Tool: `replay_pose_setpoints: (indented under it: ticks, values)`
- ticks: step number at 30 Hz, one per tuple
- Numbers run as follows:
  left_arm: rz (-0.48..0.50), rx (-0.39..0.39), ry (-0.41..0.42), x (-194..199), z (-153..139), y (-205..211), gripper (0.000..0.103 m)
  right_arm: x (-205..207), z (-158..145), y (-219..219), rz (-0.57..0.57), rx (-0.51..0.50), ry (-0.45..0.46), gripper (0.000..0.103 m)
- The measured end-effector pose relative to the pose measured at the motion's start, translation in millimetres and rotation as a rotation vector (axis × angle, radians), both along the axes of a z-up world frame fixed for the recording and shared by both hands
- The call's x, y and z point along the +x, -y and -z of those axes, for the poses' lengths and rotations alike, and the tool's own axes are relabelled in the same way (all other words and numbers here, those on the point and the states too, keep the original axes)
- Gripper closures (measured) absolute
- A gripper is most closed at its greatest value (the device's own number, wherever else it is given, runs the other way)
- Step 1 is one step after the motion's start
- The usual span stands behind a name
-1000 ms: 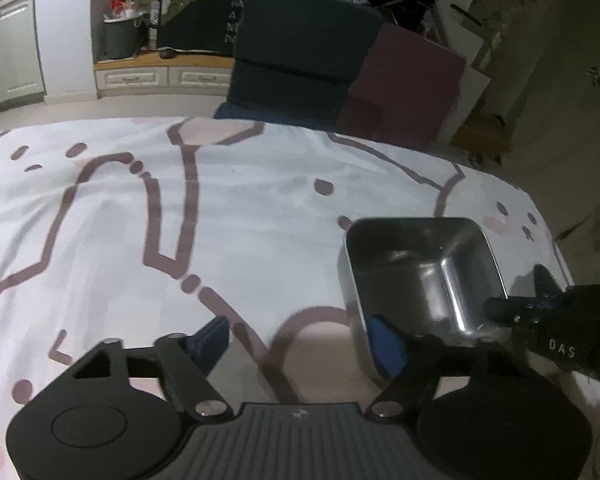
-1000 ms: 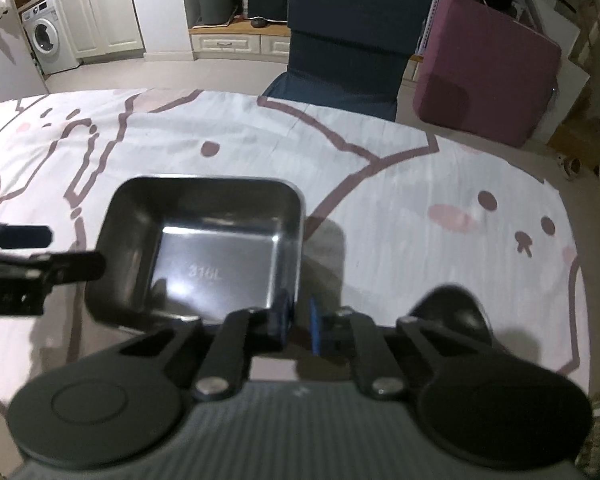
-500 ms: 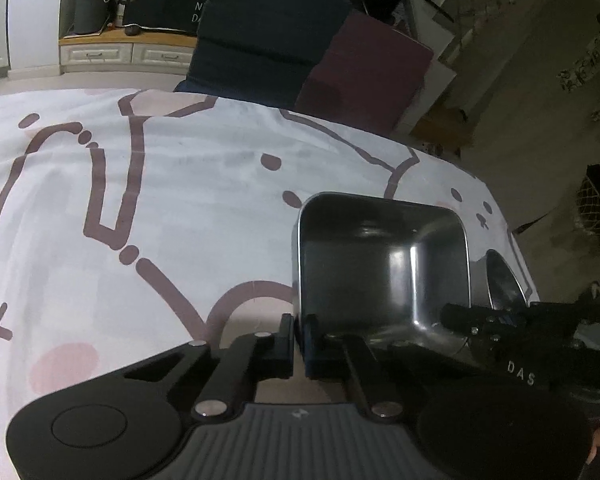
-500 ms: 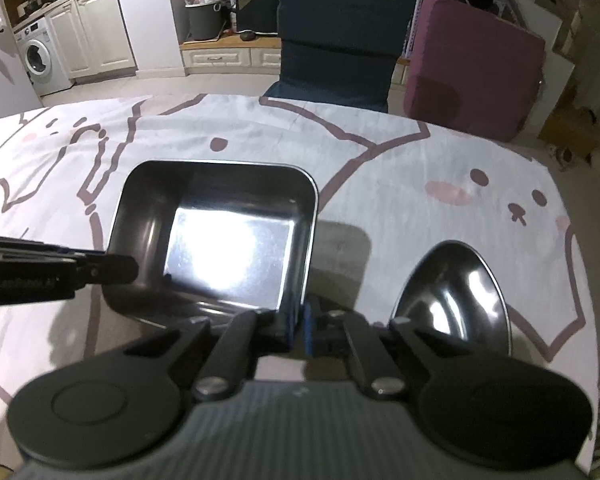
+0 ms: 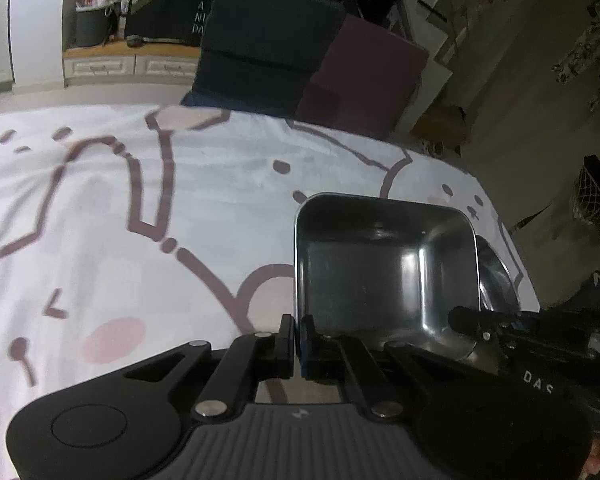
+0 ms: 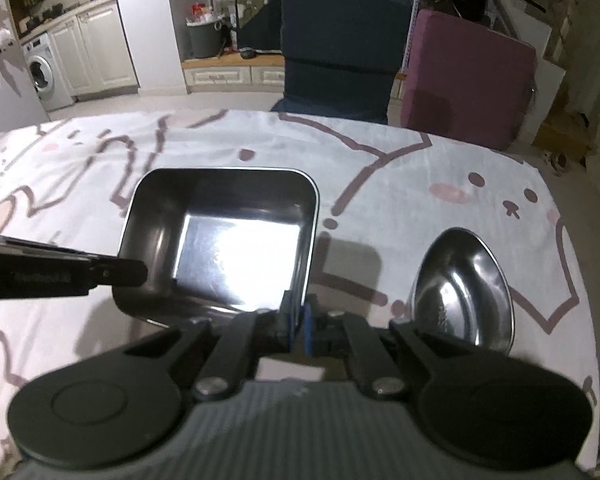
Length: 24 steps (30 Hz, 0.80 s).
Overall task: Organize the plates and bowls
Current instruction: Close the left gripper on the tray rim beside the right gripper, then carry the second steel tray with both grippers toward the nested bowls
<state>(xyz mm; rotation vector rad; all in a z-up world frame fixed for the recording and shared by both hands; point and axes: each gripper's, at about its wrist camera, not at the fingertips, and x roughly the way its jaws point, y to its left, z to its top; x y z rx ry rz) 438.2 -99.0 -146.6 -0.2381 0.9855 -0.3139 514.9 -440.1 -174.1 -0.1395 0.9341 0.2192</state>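
A rectangular steel tray (image 5: 384,264) (image 6: 228,240) hangs a little above the tablecloth and casts a shadow to its right. My left gripper (image 5: 298,332) is shut on the tray's near left rim. My right gripper (image 6: 298,320) is shut on its near right rim. Each gripper also shows in the other's view: the right gripper (image 5: 500,328) reaches in from the right, and the left gripper (image 6: 60,276) from the left. A round steel bowl (image 6: 464,288) (image 5: 496,276) lies on the cloth to the right of the tray, partly hidden behind it in the left wrist view.
The table wears a white cloth (image 5: 140,200) with pink-brown cartoon lines. Its right edge runs close past the round bowl. Beyond the far edge stand a dark blue chair (image 6: 340,48) and a maroon cushion (image 6: 468,80).
My left gripper's jaws have shut on the tray's rim. The tray has come up off the cloth with both grippers, and the round bowl beside it has come into view.
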Motion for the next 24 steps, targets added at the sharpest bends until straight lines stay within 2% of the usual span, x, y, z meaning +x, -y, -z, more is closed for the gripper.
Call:
replay_pose_setpoints:
  ticks: [12, 17, 24]
  values:
    - [-0.013, -0.007, 0.115, -101, -64, -47, 0.099, -93, -51, -21, -0.037, 0.116, 0.083, 0.098]
    - [-0.039, 0.002, 0.154, -145, -81, -73, 0.099, -132, -67, -39, -0.080, 0.141, 0.113, 0.097]
    - [-0.078, 0.021, 0.188, -195, -92, -108, 0.099, -179, -71, -67, -0.119, 0.166, 0.140, 0.097]
